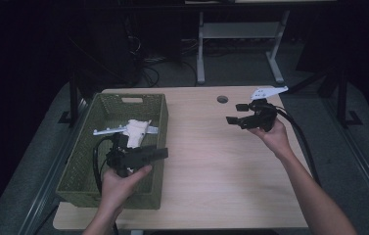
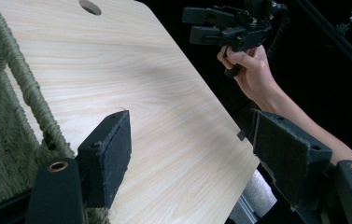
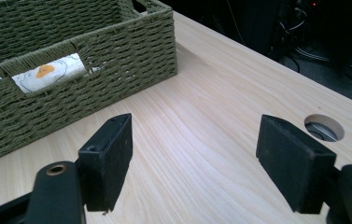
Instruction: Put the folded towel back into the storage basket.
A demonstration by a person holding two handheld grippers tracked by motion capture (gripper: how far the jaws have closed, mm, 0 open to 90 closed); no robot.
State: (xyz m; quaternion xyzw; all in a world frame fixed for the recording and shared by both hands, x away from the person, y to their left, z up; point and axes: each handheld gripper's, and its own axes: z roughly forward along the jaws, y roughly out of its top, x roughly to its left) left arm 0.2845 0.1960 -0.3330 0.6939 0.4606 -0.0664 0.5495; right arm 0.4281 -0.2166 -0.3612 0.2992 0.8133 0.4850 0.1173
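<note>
Table (image 1: 211,161): pale wood, bare between the two grippers; nothing stands in the way across it.

Basket (image 1: 81,161): green woven, at the table's left edge, under and behind the left gripper; its handle slot faces the right gripper, well apart from it.

Left gripper (image 1: 160,153): held over the basket's near right rim, jaws pointing out across the table, set wide apart with nothing between them.

Right gripper (image 1: 232,113): held above the table's far right part, jaws pointing toward the basket, set wide apart, empty.

Cloth (image 1: 137,131): white, printed with an orange mark, lying inside the basket just behind the left gripper; visible through the handle slot from the right gripper view.

Hole (image 1: 222,99): round, in the table just beyond the right gripper.
</note>
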